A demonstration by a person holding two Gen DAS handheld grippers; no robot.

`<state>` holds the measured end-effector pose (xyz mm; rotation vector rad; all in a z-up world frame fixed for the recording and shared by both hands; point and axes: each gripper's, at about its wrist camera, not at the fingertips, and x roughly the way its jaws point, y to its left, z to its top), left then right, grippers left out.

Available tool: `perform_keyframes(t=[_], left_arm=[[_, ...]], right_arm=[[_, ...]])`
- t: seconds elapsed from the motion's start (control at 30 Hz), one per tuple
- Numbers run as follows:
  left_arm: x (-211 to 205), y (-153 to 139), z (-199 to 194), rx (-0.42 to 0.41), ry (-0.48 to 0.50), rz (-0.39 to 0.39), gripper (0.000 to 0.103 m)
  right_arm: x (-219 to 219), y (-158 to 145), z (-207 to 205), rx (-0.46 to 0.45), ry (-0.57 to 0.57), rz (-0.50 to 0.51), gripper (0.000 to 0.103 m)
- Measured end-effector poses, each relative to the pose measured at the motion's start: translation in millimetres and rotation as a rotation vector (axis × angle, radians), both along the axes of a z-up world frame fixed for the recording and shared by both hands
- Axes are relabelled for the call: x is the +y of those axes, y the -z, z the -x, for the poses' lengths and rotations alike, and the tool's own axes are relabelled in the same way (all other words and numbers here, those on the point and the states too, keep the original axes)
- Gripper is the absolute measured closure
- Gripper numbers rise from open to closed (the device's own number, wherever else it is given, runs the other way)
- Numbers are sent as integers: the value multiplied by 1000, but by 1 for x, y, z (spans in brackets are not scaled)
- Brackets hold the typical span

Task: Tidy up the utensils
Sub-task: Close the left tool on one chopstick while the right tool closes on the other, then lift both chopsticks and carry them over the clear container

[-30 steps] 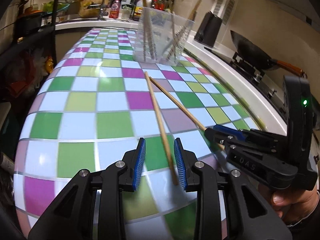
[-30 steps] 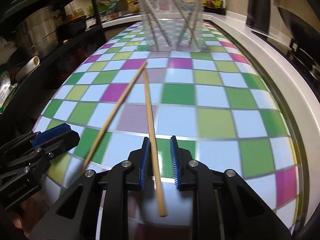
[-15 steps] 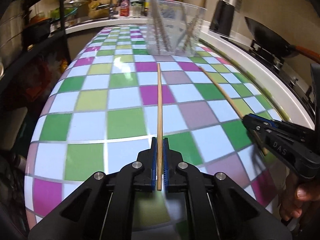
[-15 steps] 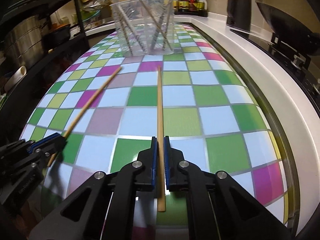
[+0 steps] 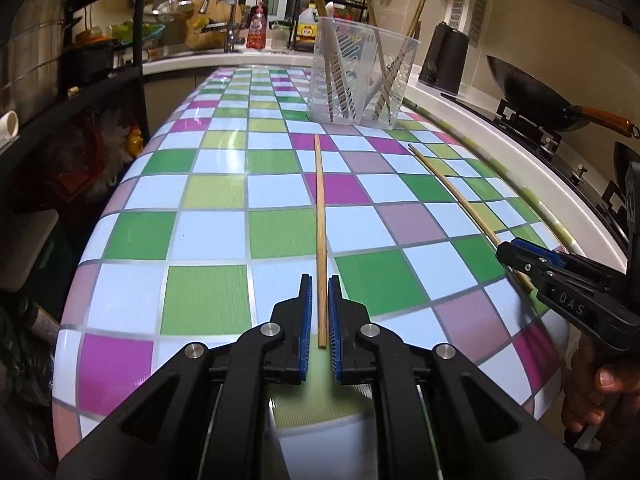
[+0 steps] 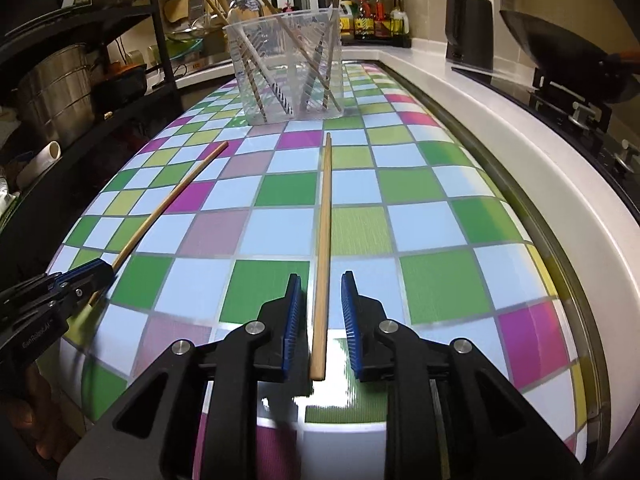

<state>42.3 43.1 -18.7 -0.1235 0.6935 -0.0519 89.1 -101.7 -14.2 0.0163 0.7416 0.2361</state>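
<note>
Jaws of left gripper [image 5: 319,282]: just easing apart, barely released, slim gaps either side of left chopstick [image 5: 320,216] between the pads. Jaws of right gripper [image 6: 320,280]: just opening too, clearly released, standing well clear of right chopstick [image 6: 325,208] between them. Both lying along the checked desk [image 5: 208,300] on the near side of the clear cup [image 5: 360,80], tips toward it but short of it, well apart from each other. Inside the cup, more chopsticks [image 5: 332,76], leaning. Right of the cup, beyond the desk, a wok [image 5: 532,92].
</note>
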Motion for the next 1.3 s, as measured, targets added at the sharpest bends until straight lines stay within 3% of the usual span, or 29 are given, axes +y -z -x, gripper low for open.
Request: perform_keyframes(t=[0.3, 0.43, 0.53, 1.1, 1.3], left_arm=[[-8, 4, 12, -77, -22, -71, 94], [-8, 4, 14, -94, -25, -69, 95], [-7, 5, 14, -93, -26, -70, 96], [-9, 3, 17, -91, -17, -75, 99], [-15, -23, 32, -189, 8, -97, 99]], right_arm=[[5, 7, 21, -125, 46, 35, 84], [3, 8, 24, -143, 63, 29, 86], [4, 8, 26, -146, 69, 33, 96], [5, 11, 36, -175, 106, 52, 97], [9, -12, 44, -219, 120, 51, 97]])
